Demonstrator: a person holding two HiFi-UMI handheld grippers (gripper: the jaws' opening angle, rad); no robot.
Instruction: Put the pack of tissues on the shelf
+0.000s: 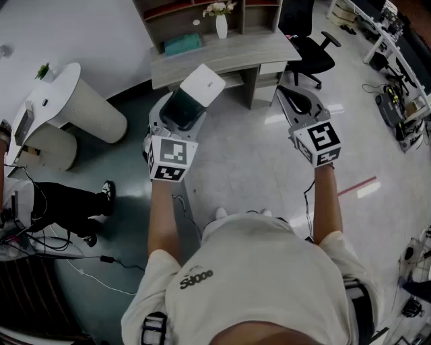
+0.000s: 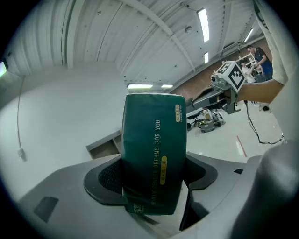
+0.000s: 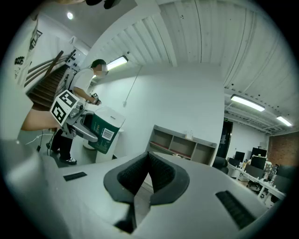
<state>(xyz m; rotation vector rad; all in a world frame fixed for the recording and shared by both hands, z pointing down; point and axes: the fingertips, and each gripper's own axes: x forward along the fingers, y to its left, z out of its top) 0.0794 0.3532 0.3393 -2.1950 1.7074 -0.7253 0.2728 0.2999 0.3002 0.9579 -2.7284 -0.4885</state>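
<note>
One pack of tissues, dark green with a white end, is up in the air, clamped between the two fingers of the left gripper, well short of the one shelf that sits on the back of the bench. The right gripper is off to the side, its two fingers pinched together on nothing. Also visible are one vase of flowers on the bench, one black chair beside it, and two white round stands at the left.
</note>
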